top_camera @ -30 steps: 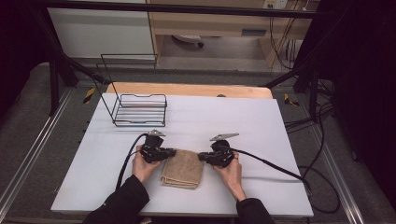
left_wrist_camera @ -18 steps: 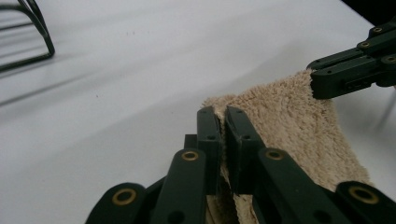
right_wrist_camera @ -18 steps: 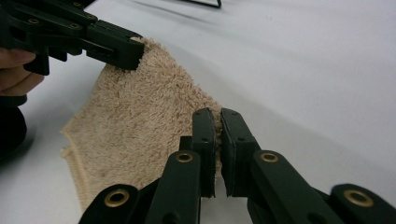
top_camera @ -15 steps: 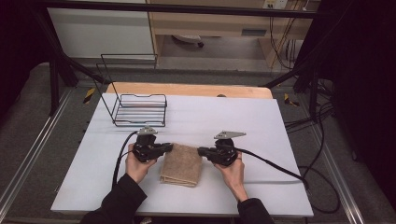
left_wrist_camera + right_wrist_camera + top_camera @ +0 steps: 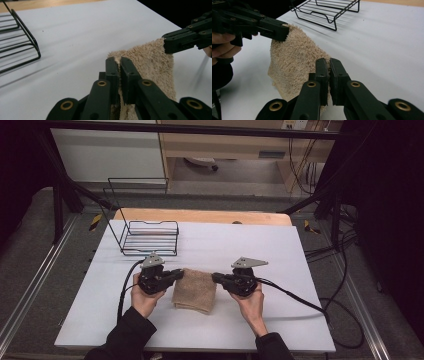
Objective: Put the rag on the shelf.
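Upper left of the high view: a black wire basket [image 5: 150, 237] standing on the white tabletop [image 5: 280, 250], apart from the work, likely waiting to take the cloth.

Left of centre: left gripper [image 5: 176, 274] in the person's left hand [image 5: 143, 299], fingers [image 5: 111, 72] pressed together and pinching the left top corner of the beige towel [image 5: 195, 290]. Seen along its own fingers in the left gripper view, the terry edge caught between them.

Centre: towel folded small, top edge lifted off the tabletop, lower part hanging toward the bottom of the frame; held by two corners, probably to keep the fold flat and the cloth spread while carried.

Right of centre: right gripper [image 5: 218, 278] in the right hand [image 5: 252, 305], fingers [image 5: 335, 75] likewise shut on the opposite top corner, mirroring the left so that the top edge stays taut and roughly level.
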`<control>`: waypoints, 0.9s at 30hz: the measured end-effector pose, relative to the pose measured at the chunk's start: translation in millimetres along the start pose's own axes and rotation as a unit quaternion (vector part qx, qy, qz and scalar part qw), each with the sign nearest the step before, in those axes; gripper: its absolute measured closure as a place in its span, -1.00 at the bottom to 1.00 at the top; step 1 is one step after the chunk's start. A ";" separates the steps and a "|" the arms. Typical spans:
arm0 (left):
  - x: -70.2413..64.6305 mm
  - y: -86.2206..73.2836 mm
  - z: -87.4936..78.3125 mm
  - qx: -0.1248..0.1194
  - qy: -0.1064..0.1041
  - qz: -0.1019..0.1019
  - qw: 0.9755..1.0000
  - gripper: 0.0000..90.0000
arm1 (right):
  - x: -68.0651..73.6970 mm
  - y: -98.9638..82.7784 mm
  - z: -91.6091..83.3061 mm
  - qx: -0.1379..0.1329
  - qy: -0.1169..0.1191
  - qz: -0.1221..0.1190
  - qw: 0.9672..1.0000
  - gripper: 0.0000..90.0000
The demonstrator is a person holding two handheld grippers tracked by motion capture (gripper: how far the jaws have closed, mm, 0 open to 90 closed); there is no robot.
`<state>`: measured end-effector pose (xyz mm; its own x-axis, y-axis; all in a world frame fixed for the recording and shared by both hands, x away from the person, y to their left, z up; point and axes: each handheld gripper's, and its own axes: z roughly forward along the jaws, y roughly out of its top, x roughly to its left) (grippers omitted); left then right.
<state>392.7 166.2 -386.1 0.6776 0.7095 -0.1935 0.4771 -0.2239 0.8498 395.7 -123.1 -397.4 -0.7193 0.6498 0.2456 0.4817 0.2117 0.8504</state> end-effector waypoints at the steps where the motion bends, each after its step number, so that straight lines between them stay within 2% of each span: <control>1: -2.4 1.8 -3.3 -0.007 0.002 0.008 1.000 0.88 | 2.2 2.8 -3.0 -0.007 -0.002 -0.004 1.000 0.92; 7: -8.1 6.1 -11.1 -0.030 0.002 0.013 0.999 0.89 | 8.9 12.5 -13.7 -0.025 -0.005 -0.020 0.999 0.92; 15: -16.6 13.1 -23.8 -0.068 0.011 0.025 0.997 0.89 | 18.7 25.9 -24.8 -0.042 -0.015 -0.049 0.998 0.92; 19: -18.2 16.5 -28.1 -0.074 0.014 0.030 0.997 0.89 | 23.0 31.7 -28.3 -0.050 -0.019 -0.061 0.997 0.92; 27: -16.8 26.9 -41.1 -0.093 0.015 0.029 0.995 0.88 | 27.9 44.2 -30.9 -0.069 -0.016 -0.070 0.995 0.92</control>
<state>371.2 175.7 -339.8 0.6825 0.7194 -0.1289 0.3245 -0.1402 0.9354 381.4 -118.2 -338.6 -0.7567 0.6447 0.1081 0.3034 0.1999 0.9317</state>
